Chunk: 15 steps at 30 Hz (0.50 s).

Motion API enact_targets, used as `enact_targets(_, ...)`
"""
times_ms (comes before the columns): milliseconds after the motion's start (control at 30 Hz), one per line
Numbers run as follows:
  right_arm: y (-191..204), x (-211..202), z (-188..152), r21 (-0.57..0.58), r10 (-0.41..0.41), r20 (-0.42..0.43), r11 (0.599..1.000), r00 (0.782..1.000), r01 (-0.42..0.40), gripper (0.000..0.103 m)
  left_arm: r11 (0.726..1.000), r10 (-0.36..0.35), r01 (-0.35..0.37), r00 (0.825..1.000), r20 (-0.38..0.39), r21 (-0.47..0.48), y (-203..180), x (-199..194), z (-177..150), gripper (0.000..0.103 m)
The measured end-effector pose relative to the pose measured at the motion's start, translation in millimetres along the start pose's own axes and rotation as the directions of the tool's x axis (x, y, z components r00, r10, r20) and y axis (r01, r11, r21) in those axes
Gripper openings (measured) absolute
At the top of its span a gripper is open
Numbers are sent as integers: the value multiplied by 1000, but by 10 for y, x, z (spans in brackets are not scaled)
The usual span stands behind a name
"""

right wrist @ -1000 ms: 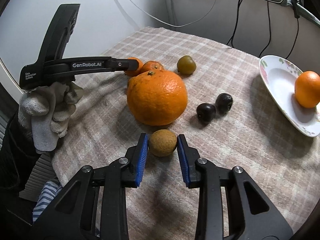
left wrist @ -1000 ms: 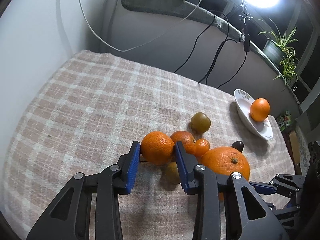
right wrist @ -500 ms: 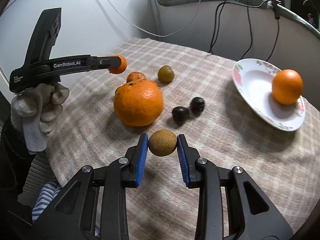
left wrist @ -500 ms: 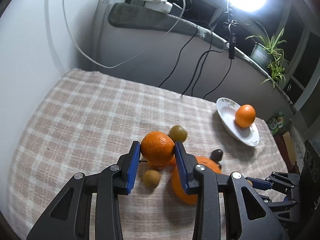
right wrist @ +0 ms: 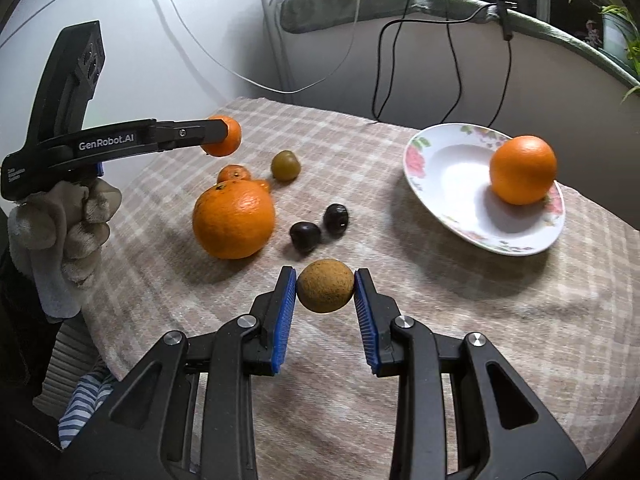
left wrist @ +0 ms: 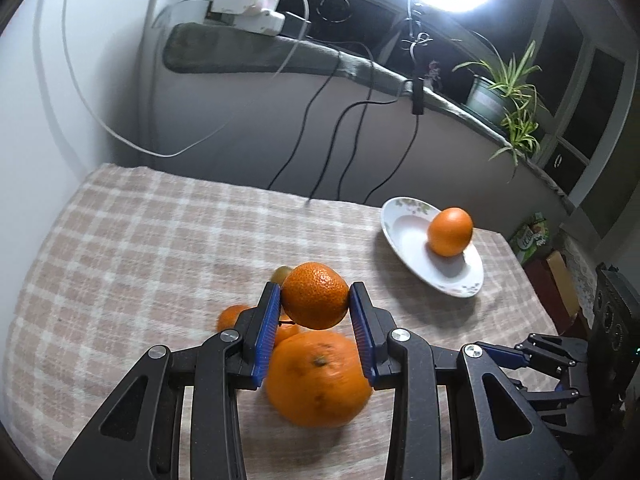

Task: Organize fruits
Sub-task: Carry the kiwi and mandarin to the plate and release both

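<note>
Transport step: left gripper (left wrist: 316,312) clamps mandarin (left wrist: 315,295), right gripper (right wrist: 325,298) clamps brown fruit (right wrist: 325,286); next, release both onto plate (right wrist: 448,160) at table's far right edge.

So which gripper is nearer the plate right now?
Right. The right gripper, holding a brown fruit, is nearer the plate; the left gripper, holding a mandarin, is farther across the table.

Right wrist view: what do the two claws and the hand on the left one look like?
Both claws, right and left, are black plastic with ribbed blue pads and silver screws. The left one carries white "GenRobot.AI" lettering. The hand holding it wears a pale, fuzzy glove; striped blue-and-white fabric shows below.
</note>
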State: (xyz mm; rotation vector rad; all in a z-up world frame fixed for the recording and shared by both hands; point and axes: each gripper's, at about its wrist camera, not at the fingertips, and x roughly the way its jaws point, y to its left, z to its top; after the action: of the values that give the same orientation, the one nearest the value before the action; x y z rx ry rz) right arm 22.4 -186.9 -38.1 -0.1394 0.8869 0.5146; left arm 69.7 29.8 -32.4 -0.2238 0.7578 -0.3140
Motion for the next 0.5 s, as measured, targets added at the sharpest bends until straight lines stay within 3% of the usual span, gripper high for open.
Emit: enact_targets(500, -248, -152, 74, 29, -43, 31, 999, 999, 42, 31, 997, -50, 52, 998, -32, 65, -445, 201, 44, 34)
